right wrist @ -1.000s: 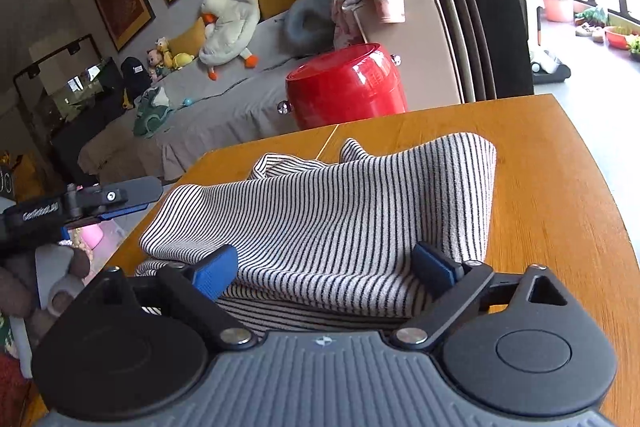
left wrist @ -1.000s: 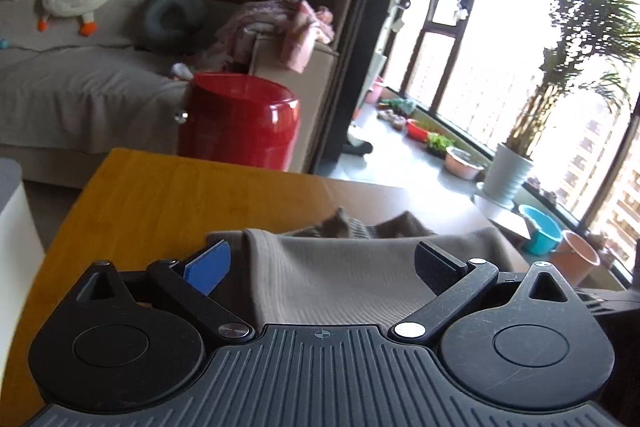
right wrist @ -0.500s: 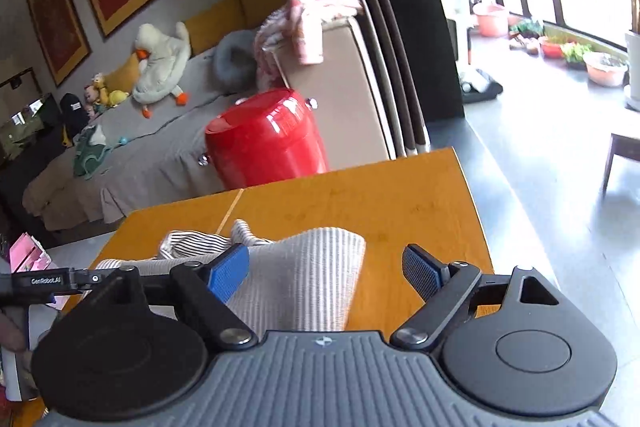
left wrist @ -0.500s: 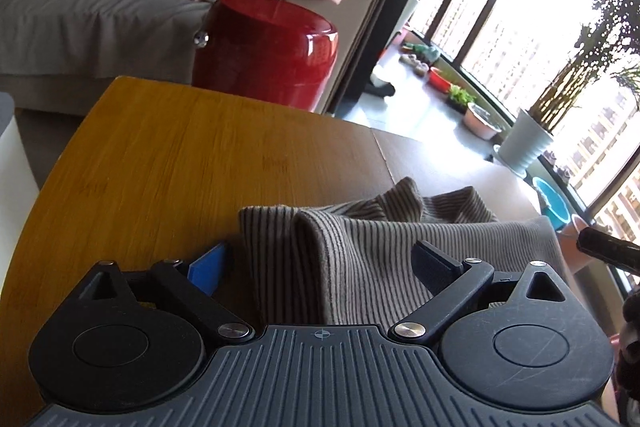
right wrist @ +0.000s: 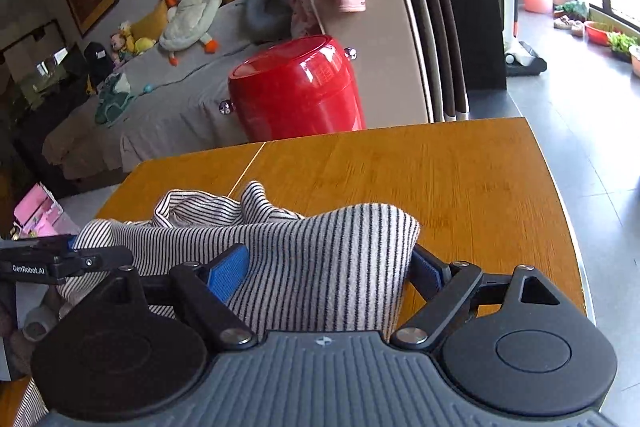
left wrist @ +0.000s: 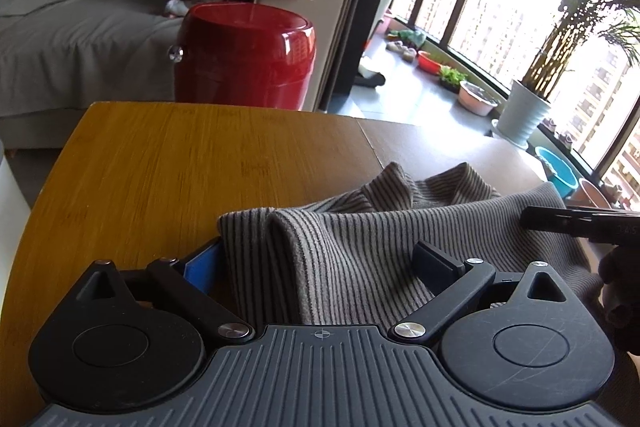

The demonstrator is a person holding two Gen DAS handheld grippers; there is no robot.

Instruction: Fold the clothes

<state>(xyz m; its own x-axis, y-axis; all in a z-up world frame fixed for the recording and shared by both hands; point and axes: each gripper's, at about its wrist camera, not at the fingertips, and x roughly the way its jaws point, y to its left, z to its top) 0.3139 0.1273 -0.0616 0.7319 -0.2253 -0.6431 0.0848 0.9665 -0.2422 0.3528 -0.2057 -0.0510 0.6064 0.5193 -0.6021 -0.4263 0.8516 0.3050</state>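
A striped knit garment (left wrist: pixel 360 247) lies bunched and folded on the wooden table (left wrist: pixel 180 167). My left gripper (left wrist: pixel 316 261) is open, low over the garment's left folded edge, and the cloth fills the gap between its fingers. In the right wrist view the same garment (right wrist: pixel 312 251) shows as black and white stripes. My right gripper (right wrist: pixel 328 271) is open around its right folded corner, with cloth spanning from one blue pad (right wrist: pixel 230 273) to the other. Each gripper shows at the edge of the other's view.
A red round bin (left wrist: pixel 244 55) stands just beyond the table's far edge, with a sofa (right wrist: pixel 168 99) full of plush toys behind it. The table's right edge (right wrist: pixel 560 195) drops to a tiled floor. Pots and basins line the window (left wrist: pixel 520 111).
The garment, spread wide a second ago, is now folded over into a narrower bundle. The right gripper has slid so the cloth's corner fills its gap. The left view has tipped down onto the garment.
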